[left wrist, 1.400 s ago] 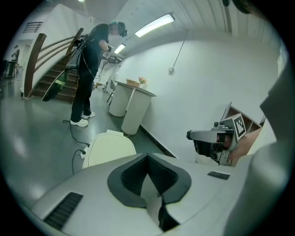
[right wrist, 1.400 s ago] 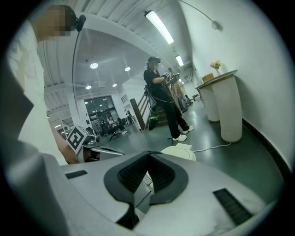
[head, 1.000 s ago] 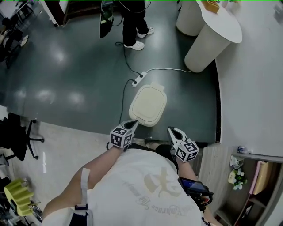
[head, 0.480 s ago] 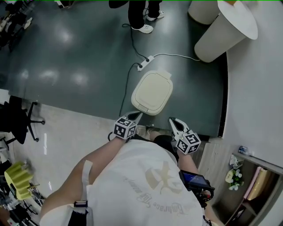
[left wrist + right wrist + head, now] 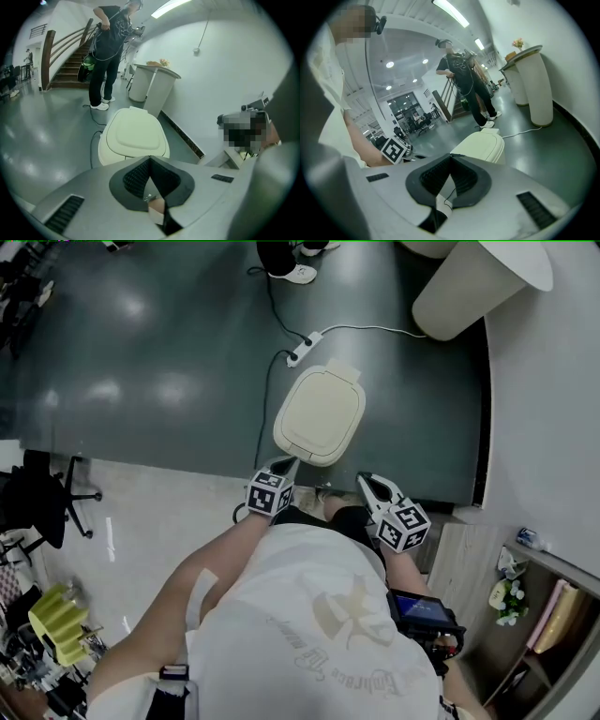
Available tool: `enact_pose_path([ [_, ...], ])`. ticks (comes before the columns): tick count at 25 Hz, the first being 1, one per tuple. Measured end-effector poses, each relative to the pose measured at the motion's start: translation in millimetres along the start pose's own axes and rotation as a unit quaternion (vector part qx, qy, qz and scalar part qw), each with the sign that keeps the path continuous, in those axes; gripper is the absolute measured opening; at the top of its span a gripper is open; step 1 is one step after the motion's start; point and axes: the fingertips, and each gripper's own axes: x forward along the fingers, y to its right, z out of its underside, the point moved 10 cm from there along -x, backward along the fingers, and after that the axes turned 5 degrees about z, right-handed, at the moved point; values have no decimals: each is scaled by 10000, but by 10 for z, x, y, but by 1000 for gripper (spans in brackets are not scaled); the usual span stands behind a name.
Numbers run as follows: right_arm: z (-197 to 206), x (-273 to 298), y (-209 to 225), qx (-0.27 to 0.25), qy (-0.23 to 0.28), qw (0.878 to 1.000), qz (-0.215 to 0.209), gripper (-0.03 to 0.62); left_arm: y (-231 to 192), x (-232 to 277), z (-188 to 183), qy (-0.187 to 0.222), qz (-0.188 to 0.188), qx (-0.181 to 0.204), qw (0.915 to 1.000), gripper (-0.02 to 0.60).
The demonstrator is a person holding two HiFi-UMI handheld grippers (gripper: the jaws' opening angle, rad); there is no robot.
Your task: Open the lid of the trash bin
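Broadly, the dark polished floor (image 5: pixel 141 352) fills the scene, and the trash bin (image 5: pixel 321 415) stands on it just ahead of the person holding the tools. Beyond the trash bin and to its right rises a white pedestal table (image 5: pixel 469 282); beyond it on the other side stands another person (image 5: pixel 105 47). The bin's cream lid (image 5: pixel 133 136) lies flat and closed, so the opening has not begun.

The left gripper (image 5: pixel 286 465) hovers at the bin's near edge, toward its left corner, jaws pressed together with nothing between them. The right gripper (image 5: pixel 366 482) hangs just off the bin's near right corner, clear of it, its jaws likewise together and empty. A power strip (image 5: pixel 305 346) and its cable lie on the floor behind the trash bin.

The small tab (image 5: pixel 342 371) on the lid's far side looks like the hinge, so the near rim is probably the free one. To do this well, slide one closed tip under that near rim at its middle and lift in an arc toward the tab. The other tool can steady the bin's body so it does not skid.
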Motion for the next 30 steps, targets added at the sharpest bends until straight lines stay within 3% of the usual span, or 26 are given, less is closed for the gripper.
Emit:
enact_pose_path([
  [15,130,-122,218,302,-36,9992,241,6,-136,418,52,-790,-264,177,9964,15],
  [30,171,-129,289,449,-41,9978,494,6,-173,495,126,-991,-171,-37,9949,15],
])
